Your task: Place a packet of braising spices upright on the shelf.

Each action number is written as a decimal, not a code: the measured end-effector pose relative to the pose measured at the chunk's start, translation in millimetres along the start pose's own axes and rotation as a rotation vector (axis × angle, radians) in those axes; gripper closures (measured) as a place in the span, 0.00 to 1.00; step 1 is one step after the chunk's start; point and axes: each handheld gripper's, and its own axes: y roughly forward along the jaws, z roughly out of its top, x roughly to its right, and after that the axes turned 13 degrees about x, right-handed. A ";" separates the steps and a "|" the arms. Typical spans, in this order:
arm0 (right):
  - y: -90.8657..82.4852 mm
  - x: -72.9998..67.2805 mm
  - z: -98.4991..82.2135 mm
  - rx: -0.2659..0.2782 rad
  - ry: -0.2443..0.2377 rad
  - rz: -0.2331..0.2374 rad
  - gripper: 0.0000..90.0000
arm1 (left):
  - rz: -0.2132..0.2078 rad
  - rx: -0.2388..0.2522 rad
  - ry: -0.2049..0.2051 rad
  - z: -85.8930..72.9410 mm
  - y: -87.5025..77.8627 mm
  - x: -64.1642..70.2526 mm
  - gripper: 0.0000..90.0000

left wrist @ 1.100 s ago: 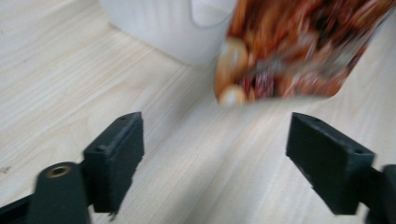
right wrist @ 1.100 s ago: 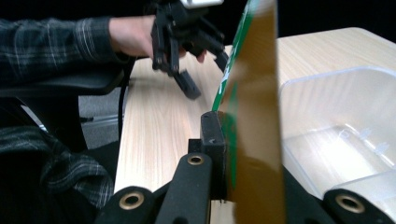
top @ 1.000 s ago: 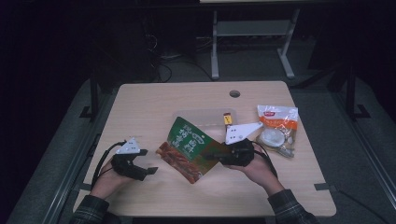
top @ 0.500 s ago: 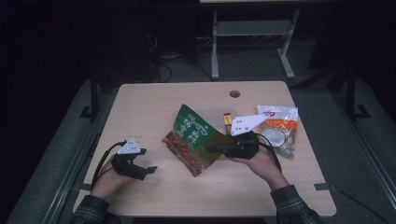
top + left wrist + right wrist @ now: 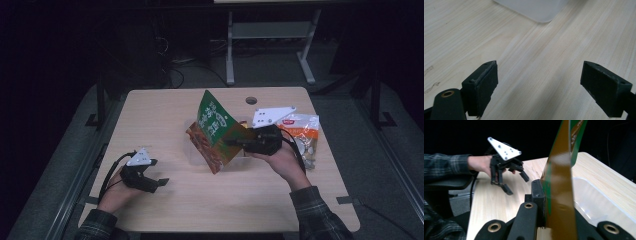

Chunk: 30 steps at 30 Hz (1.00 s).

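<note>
We see the green and brown snack bag [image 5: 216, 131] held on edge above the middle of the worktop [image 5: 165, 115], over a clear tray. The right gripper [image 5: 240, 142] has its jaws clamped on the bag's lower edge (a white-and-orange packet [image 5: 305, 131] lies just beyond). The left gripper [image 5: 159, 183] rests near the front left corner, jaws apart and empty.

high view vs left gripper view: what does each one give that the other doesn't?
High view: right claw shut on the green-and-brown bag, held up over the table, orange-and-white packet beside it. Left gripper view: left claw pads close up, wide apart, nothing between them. Both: the left claw, open, and the wooden table.
</note>
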 end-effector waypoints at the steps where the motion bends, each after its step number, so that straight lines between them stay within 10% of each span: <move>1: 1.0 1.7 1.1 -0.005 -0.001 -0.003 1.00 | -0.004 -0.008 0.009 0.1 -0.6 -0.7 0.16; 30: 32.6 51.3 13.1 -0.077 0.027 -0.102 1.00 | -0.031 -0.040 -0.015 -0.9 6.2 5.9 0.16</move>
